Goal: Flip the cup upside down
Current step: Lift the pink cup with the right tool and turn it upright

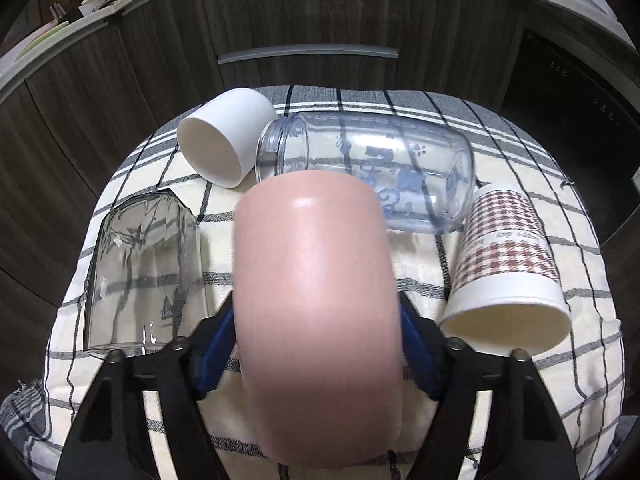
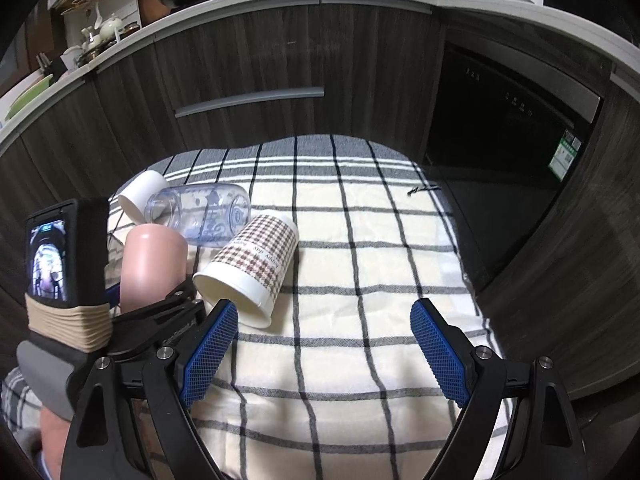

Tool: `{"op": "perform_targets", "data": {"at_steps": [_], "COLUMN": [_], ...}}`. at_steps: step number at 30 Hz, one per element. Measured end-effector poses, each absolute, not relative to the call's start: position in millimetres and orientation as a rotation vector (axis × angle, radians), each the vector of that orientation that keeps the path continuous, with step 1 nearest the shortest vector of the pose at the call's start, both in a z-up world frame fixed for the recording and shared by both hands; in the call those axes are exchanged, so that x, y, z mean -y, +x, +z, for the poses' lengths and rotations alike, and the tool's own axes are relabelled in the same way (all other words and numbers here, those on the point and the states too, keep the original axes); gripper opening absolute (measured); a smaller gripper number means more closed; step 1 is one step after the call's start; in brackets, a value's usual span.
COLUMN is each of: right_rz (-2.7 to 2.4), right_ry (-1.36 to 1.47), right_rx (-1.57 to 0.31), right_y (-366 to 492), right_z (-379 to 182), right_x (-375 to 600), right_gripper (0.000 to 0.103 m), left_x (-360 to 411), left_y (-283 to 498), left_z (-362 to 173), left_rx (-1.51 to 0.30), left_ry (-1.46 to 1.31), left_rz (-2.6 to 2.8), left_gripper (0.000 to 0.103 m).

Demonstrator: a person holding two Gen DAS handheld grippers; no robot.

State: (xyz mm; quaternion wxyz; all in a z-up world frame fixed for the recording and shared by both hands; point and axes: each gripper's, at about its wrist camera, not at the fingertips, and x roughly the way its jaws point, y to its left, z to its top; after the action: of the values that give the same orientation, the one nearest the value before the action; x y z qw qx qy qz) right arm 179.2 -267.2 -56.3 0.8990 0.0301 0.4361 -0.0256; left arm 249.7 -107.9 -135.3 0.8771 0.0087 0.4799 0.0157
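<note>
My left gripper (image 1: 316, 344) is shut on a pink cup (image 1: 316, 300), its blue pads pressing both sides. The cup's closed base points away from the camera, and it is held above the checked cloth (image 1: 420, 272). In the right wrist view the pink cup (image 2: 154, 264) shows at the left, held by the left gripper (image 2: 160, 304), base up. My right gripper (image 2: 320, 344) is open and empty above the cloth (image 2: 360, 240).
Lying on the cloth: a white cup (image 1: 224, 136), a clear plastic jar (image 1: 368, 164), a houndstooth paper cup (image 1: 508, 268) and a clear glass (image 1: 140, 268). Dark wood cabinets (image 1: 304, 12) stand behind; a dark oven (image 2: 500, 120) is at the right.
</note>
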Motion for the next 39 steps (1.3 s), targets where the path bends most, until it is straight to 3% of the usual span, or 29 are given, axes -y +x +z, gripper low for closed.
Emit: {"op": "perform_targets", "data": {"at_steps": [12,22,39], "right_rz": [-0.047,-0.076,-0.147], "right_ry": [0.08,0.109,0.227], "right_rx": [-0.94,-1.006,-1.103], "right_y": [161,93,37], "right_z": [-49,-25,-48], "right_x": [268,284,315], "right_gripper": [0.088,0.088,0.088], "left_x": [110,124,151], "left_y": [221,145,98], "left_z": [-117,-98,-124], "left_rx": [-0.994,-1.047,-1.108], "left_ry": [0.005,-0.02,0.032], "left_rz": [-0.012,-0.128,-0.196], "left_gripper": [0.07,0.07,0.072]}}
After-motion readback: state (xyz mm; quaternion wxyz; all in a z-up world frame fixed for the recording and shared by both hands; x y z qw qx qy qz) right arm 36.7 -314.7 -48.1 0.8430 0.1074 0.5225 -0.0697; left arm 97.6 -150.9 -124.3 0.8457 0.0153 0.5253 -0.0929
